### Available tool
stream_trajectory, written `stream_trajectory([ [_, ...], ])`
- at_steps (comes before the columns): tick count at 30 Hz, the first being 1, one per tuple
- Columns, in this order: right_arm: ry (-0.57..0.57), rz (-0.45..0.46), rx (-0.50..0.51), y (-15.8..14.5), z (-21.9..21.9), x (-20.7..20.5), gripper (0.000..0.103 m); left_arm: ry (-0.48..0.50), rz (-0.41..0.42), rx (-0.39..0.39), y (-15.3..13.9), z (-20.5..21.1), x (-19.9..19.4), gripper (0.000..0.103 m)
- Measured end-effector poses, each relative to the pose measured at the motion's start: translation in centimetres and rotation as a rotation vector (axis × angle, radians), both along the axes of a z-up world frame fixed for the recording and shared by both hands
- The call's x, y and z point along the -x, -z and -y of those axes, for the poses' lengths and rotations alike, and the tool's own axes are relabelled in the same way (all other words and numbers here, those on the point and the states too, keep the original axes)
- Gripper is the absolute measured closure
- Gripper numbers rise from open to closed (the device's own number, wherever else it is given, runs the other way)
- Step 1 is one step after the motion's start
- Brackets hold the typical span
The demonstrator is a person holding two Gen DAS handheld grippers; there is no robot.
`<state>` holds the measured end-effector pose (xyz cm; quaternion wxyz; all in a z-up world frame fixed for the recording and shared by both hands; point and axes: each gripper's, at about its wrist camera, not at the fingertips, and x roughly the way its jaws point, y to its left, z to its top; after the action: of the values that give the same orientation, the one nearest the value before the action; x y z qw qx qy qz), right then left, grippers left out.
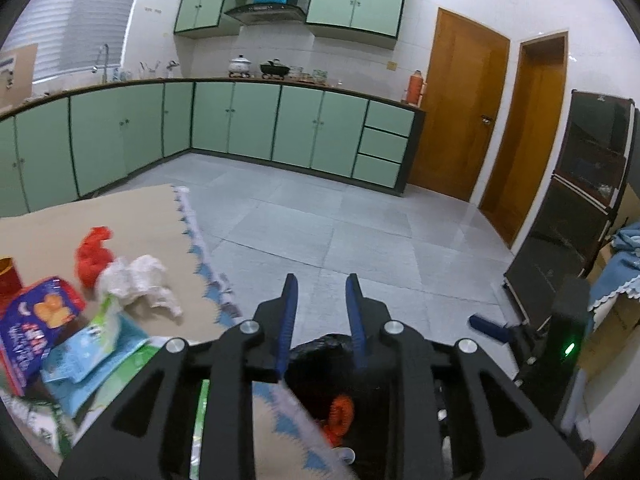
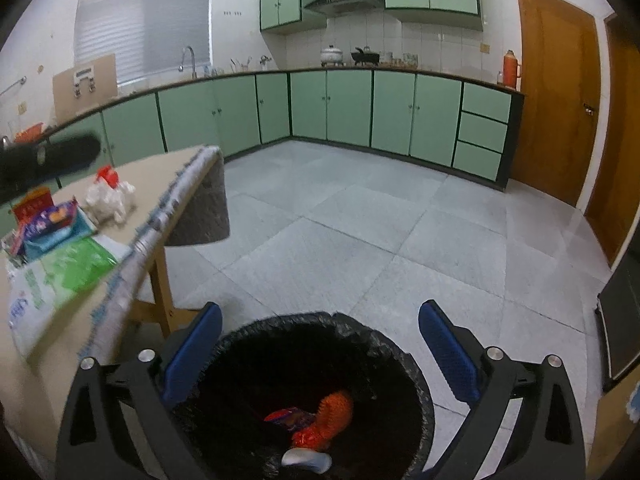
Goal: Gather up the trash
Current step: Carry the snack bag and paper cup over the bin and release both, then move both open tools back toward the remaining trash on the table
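Note:
My left gripper is open with nothing between its blue pads, just past the table edge and above the black-lined trash bin. My right gripper stands wide open and empty over the same trash bin. In the bin lie an orange net, a red-purple wrapper and a pale piece. On the table lie a red bag, crumpled white plastic, a blue snack packet, a light blue packet and a green-white bag.
The tablecloth's blue scalloped trim hangs at the table edge beside the bin. Grey tiled floor stretches to green kitchen cabinets. Wooden doors and a dark glass cabinet stand at the right.

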<state>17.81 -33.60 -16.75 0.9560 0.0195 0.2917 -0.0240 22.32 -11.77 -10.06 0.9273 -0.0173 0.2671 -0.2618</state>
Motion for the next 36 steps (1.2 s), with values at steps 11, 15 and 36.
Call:
stream_trajectory([
  [11,-0.103,0.086,-0.024,-4.3,-6.1,1.5,0.006,-0.163,0.02,-0.078,-0.4,-9.5,2.8,0.073],
  [15,-0.143,0.09,-0.029,-4.6,-8.6,1.7,0.006,-0.211,0.002,-0.099,0.1,-12.3,3.7,0.073],
  [36,-0.237,-0.088,-0.04,-0.2,-18.3,-0.1,0.006,-0.387,-0.041,-0.16,2.9,-21.5,5.9,0.064],
])
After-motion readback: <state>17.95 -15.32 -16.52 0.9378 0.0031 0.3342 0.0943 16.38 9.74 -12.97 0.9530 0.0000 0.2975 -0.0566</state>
